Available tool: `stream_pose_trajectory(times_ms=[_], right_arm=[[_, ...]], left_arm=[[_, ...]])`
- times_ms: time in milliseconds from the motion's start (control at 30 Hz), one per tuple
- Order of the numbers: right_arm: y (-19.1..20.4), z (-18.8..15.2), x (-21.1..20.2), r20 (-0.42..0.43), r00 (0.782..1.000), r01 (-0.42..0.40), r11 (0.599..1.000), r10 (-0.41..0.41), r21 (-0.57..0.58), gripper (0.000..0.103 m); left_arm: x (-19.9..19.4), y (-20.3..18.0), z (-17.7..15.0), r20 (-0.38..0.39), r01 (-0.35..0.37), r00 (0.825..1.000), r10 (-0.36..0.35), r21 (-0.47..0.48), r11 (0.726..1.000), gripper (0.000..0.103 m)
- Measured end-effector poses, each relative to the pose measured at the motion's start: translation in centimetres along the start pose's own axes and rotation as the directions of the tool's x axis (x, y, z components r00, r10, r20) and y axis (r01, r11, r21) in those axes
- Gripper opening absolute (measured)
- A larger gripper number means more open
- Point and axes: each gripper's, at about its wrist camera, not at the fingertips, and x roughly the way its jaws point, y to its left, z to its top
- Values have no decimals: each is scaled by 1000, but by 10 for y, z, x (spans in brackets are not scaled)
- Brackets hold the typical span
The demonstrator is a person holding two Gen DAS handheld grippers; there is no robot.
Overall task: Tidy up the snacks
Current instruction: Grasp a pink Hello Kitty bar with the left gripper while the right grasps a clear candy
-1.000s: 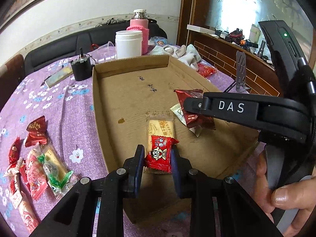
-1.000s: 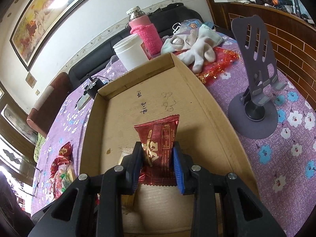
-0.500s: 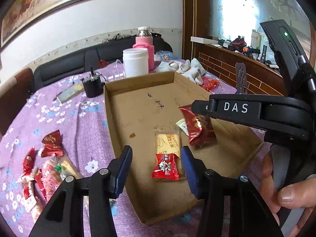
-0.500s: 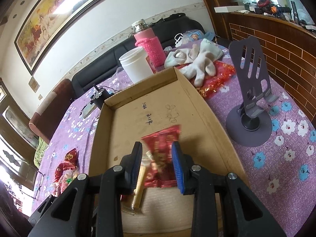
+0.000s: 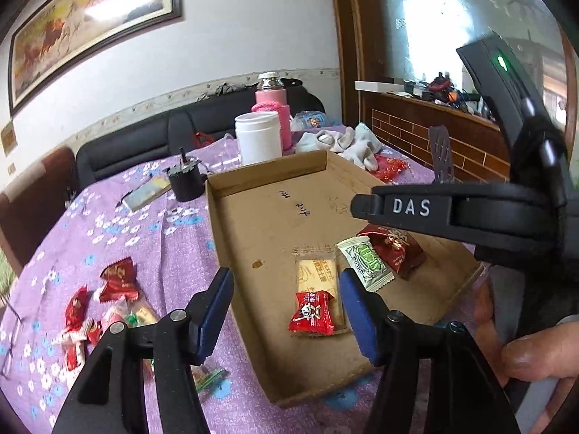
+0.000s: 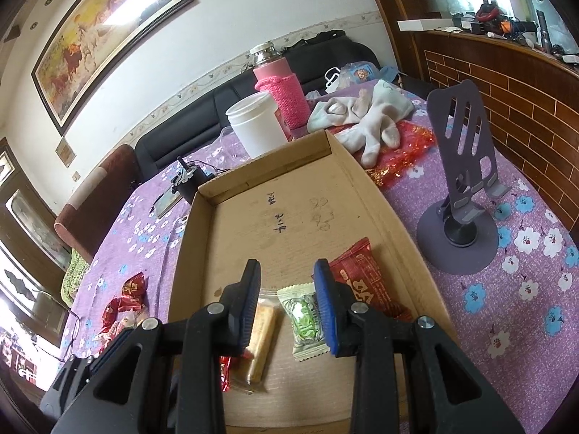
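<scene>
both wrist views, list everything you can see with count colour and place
cardboard tray: one, brown, centre of table
snacks in tray: four; small red, beige biscuit, green-white, dark red
loose snacks: a pile, mostly red, on the cloth left of tray
tablecloth: one, purple floral
white jar: one, behind tray
pink bottle: one, behind jar
socks: pale bundle, right of jar
phone stand: one, grey, right of tray
left gripper: black, opening, nothing gripped
right gripper: black, open over tray
hand: one, on right gripper's handle

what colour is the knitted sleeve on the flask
Pink; the knitted sleeve shows best in the right wrist view.
</scene>
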Motion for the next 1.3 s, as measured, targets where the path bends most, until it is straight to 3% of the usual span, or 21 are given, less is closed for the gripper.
stream_pose_trajectory(times_ms=[300,467,700,900,1067,1167,1233,1300], right_arm=[[5,1,-5,18,1000,-21,1000,22,-15,34],[14,-2,-7,15,999,-50,998,51,-41,35],[26,-6,-10,18,997,-72,994,74,-81,39],[33,-11,-9,2,996,-91,991,92,-93,40],[40,-14,-14,10,994,-109,987,111,-119,40],[48,-16,-14,-3,990,-137,979,138,-148,41],[56,-20,-14,-21,987,-163,971,162,-176,41],[68,-26,-14,-53,979,-206,952,199,-226,41]], left_arm=[[-20,28,1,-102,38,993,-52,-134,990,64],[-33,50,-11,-149,25,988,-52,-178,984,64],[-57,113,-45,-221,-74,975,10,-282,957,64],[-58,168,-78,-308,-163,951,30,-416,894,64],[-35,173,-92,-376,-190,926,1,-465,865,64],[-23,166,-89,-385,-224,922,50,-423,878,64],[-18,164,-87,-377,-234,923,73,-402,885,55],[-18,165,-88,-381,-282,915,134,-365,888,32]])
